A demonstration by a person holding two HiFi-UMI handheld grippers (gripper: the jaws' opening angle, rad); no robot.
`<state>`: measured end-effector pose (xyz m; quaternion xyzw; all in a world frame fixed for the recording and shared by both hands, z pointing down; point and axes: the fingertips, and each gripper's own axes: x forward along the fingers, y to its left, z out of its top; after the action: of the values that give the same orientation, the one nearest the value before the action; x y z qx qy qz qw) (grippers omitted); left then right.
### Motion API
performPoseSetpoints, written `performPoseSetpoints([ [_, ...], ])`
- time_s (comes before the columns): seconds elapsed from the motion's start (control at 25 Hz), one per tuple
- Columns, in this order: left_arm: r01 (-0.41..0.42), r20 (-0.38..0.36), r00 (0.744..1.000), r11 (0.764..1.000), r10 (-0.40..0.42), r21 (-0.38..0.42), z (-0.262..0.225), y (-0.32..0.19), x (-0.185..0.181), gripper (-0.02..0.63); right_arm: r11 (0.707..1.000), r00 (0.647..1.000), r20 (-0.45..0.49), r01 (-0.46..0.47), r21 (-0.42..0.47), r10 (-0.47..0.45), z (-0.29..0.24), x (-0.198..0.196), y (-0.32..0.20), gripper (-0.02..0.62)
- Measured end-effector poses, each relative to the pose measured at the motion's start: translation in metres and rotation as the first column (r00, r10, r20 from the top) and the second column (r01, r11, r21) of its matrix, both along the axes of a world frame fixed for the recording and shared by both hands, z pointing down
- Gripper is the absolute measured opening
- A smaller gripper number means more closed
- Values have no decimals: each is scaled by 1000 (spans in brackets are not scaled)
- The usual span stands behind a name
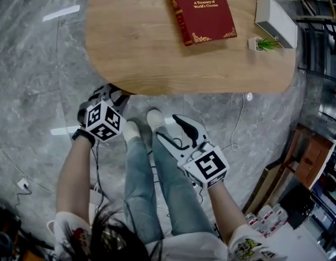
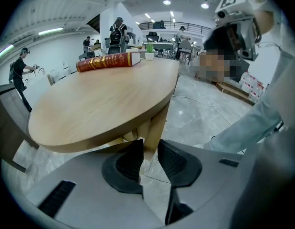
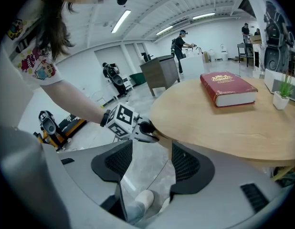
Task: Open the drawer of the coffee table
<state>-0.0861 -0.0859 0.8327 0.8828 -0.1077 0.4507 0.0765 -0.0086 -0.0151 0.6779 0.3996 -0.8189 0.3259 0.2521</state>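
Grip is what matters at this step. My left claw (image 1: 111,95) is tucked under the near rim of the coffee table (image 1: 141,48), at the left end of its oval top, and its jaws stand drawn close, only a narrow gap between them. In the left gripper view a wooden piece (image 2: 150,144) hanging below the top fills that gap at the tips. I take it for the front or pull of the drawer, and I judge the pads are pinching it, though the contact itself is hard to read. The rest of the drawer is out of sight beneath the top, so I cannot say from here that it has come out at all.

My right claw (image 1: 168,128) hangs well back from the table over my legs, jaws spread wide with nothing between them but floor and my shoes (image 1: 131,129).

To do this well I should make sure the pads sit square on the wood before I pull. Then I draw straight toward myself, level with the top, neither lifting nor twisting, since a skewed pull would likely jam the drawer or slip the pads off. My feet are close to the rim, so I should make room for the drawer.
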Motion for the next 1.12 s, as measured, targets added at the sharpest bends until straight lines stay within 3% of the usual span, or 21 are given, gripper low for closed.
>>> performPoseSetpoints([
  [0.24, -119, 26, 993, 993, 118, 21, -1, 9, -1, 77, 1000, 999, 24, 27, -13, -27, 0, -6, 5, 238],
  [0.44, -224, 29, 974, 975, 224, 1, -1, 45, -6, 69, 1000, 999, 11, 30, -8, -30, 0, -7, 0, 238],
  [0.6, -236, 24, 971, 971, 237, -20, 0, 75, -12, 69, 998, 998, -13, 64, -16, -64, 9, -8, 1, 238],
  [0.76, -210, 18, 977, 977, 211, -35, 0, 87, -13, 69, 985, 980, -102, 168, -26, -170, 30, -9, 2, 236],
  [0.92, -196, 19, 980, 980, 197, -44, 0, 87, -13, 71, 943, 911, -245, 326, -61, -331, 64, -8, 12, 238],
  [1.12, -175, 17, 984, 983, 176, -58, 1, 86, -13, 72, 857, 744, -444, 502, -120, -499, 100, 4, 25, 238],
])
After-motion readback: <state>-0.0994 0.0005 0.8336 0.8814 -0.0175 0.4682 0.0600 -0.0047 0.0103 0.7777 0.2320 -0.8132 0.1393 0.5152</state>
